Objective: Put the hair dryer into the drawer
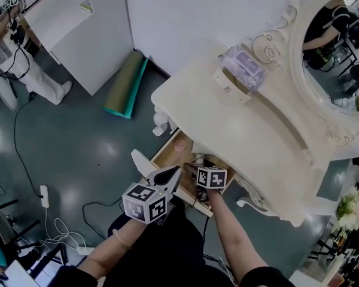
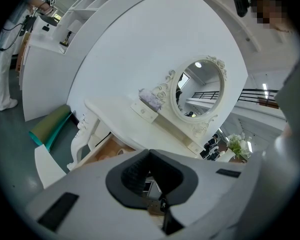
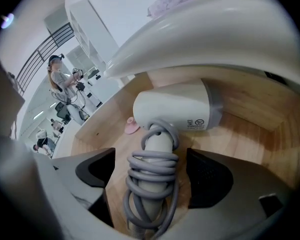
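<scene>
The white hair dryer [image 3: 175, 109] lies on the wooden floor of the open drawer [image 3: 250, 109], its grey cord wound round the handle. My right gripper [image 3: 152, 173] is open, with one black pad on each side of the corded handle and a gap at both. In the head view the right gripper [image 1: 194, 171] reaches down into the drawer [image 1: 167, 154] under the tabletop's front edge. My left gripper [image 1: 167, 175] hovers just before the drawer's front, its pads meeting at the tips with nothing between them; the left gripper [image 2: 150, 153] looks toward the dressing table.
A small pink thing [image 3: 131, 126] lies in the drawer beside the dryer. The cream dressing table [image 1: 239, 124] carries an oval mirror [image 1: 341, 52] and a purple pack [image 1: 244, 64]. A green roll [image 1: 125, 82] and a power strip [image 1: 45, 196] lie on the floor.
</scene>
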`<state>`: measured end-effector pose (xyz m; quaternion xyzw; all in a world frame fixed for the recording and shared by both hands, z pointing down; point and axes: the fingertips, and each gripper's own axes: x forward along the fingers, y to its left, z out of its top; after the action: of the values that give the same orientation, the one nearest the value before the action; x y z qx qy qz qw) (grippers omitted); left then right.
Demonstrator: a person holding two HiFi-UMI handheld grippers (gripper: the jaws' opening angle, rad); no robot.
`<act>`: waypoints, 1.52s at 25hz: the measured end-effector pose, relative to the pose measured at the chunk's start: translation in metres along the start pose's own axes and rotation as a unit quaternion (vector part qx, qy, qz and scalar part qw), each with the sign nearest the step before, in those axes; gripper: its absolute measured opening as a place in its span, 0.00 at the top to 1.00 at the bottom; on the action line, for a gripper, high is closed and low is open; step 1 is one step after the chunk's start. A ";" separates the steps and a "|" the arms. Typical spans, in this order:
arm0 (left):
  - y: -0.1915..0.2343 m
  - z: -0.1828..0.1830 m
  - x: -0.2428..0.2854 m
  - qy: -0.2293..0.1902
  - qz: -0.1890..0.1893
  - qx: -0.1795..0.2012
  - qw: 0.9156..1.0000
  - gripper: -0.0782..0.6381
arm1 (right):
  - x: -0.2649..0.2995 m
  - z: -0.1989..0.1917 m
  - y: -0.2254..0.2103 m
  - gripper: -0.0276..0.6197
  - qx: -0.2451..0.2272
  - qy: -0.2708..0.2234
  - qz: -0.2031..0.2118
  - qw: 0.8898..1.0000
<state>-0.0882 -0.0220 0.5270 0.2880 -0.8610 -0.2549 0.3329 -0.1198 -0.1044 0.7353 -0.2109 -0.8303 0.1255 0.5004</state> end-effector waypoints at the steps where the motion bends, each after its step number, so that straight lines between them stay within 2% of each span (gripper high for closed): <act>1: 0.000 0.000 -0.001 0.000 -0.001 0.000 1.000 0.89 | -0.003 0.000 -0.001 0.30 0.000 0.002 0.000 1.000; 12: -0.014 0.005 0.000 0.008 -0.034 0.019 0.999 0.89 | -0.045 0.023 0.018 0.33 -0.006 -0.030 0.023 0.999; 18: -0.023 0.008 -0.001 0.011 -0.057 0.035 0.998 0.89 | -0.084 0.041 0.033 0.42 0.004 -0.097 0.019 0.995; 20: -0.028 0.010 -0.001 0.013 -0.066 0.040 0.997 0.89 | -0.103 0.051 0.039 0.51 0.015 -0.137 0.017 0.990; 24: -0.037 0.009 0.003 0.023 -0.087 0.052 0.995 0.89 | -0.138 0.066 0.051 0.58 0.041 -0.206 0.025 0.977; 31: -0.059 0.000 0.009 0.051 -0.129 0.078 0.987 0.89 | -0.192 0.082 0.068 0.94 0.075 -0.317 0.019 0.945; 35: -0.072 -0.007 0.010 0.064 -0.153 0.091 0.982 0.89 | -0.223 0.084 0.074 0.97 0.105 -0.389 0.032 0.915; 38: -0.082 -0.012 0.008 0.074 -0.170 0.101 0.977 0.89 | -0.246 0.079 0.078 0.97 0.117 -0.435 0.013 0.893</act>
<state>-0.0579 -0.0884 0.4862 0.4807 -0.7936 -0.1976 0.3165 -0.0713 -0.1530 0.4739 -0.0857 -0.9414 0.3077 0.1088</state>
